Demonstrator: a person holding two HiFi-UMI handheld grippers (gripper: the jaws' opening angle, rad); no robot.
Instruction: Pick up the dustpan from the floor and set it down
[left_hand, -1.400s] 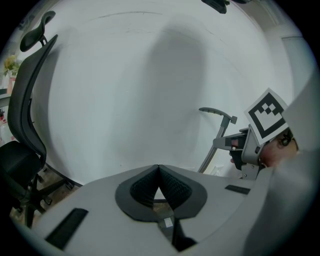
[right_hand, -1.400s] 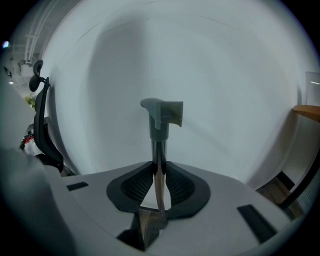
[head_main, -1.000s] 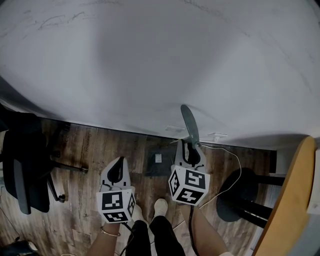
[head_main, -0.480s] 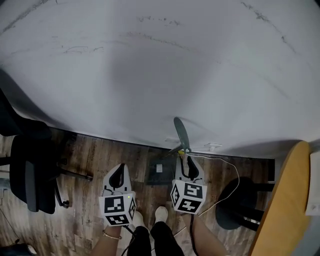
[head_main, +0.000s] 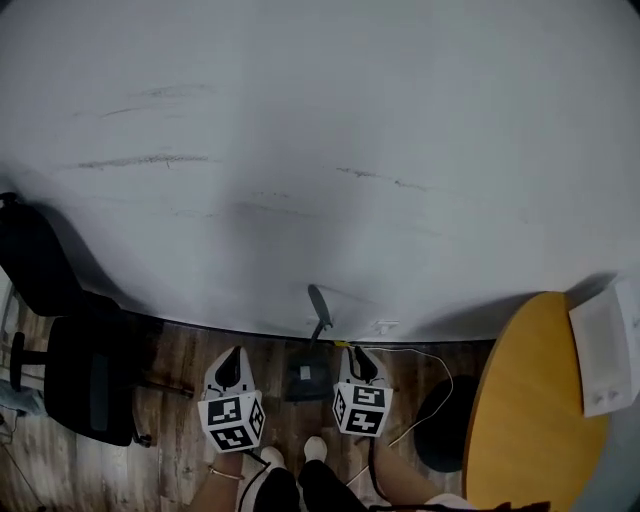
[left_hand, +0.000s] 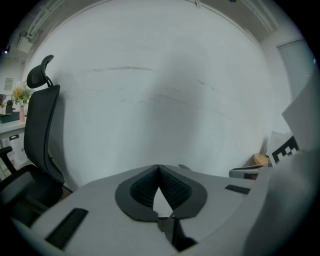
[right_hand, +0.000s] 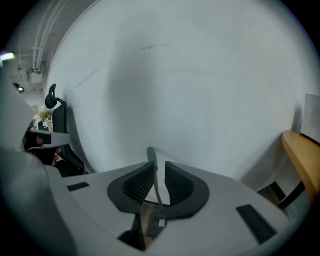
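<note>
Dark grey dustpan (head_main: 308, 380) has come up off the wooden floor (head_main: 180, 352) with the right gripper (head_main: 352, 352), whose jaws are closing on its thin handle (right_hand: 152, 162), and the left gripper (head_main: 232, 360) rose too, jaws together and empty, so putting it down looks like the next step.

A white wall (head_main: 330, 140) (faintly scuffed) rises ahead of both grippers and meets a dark wood-plank floor (head_main: 170, 345). A black office chair (head_main: 80, 380) stands left of the left gripper (head_main: 234, 355) — a round yellow table (head_main: 530, 410) stands right of the right gripper (head_main: 352, 355).
</note>
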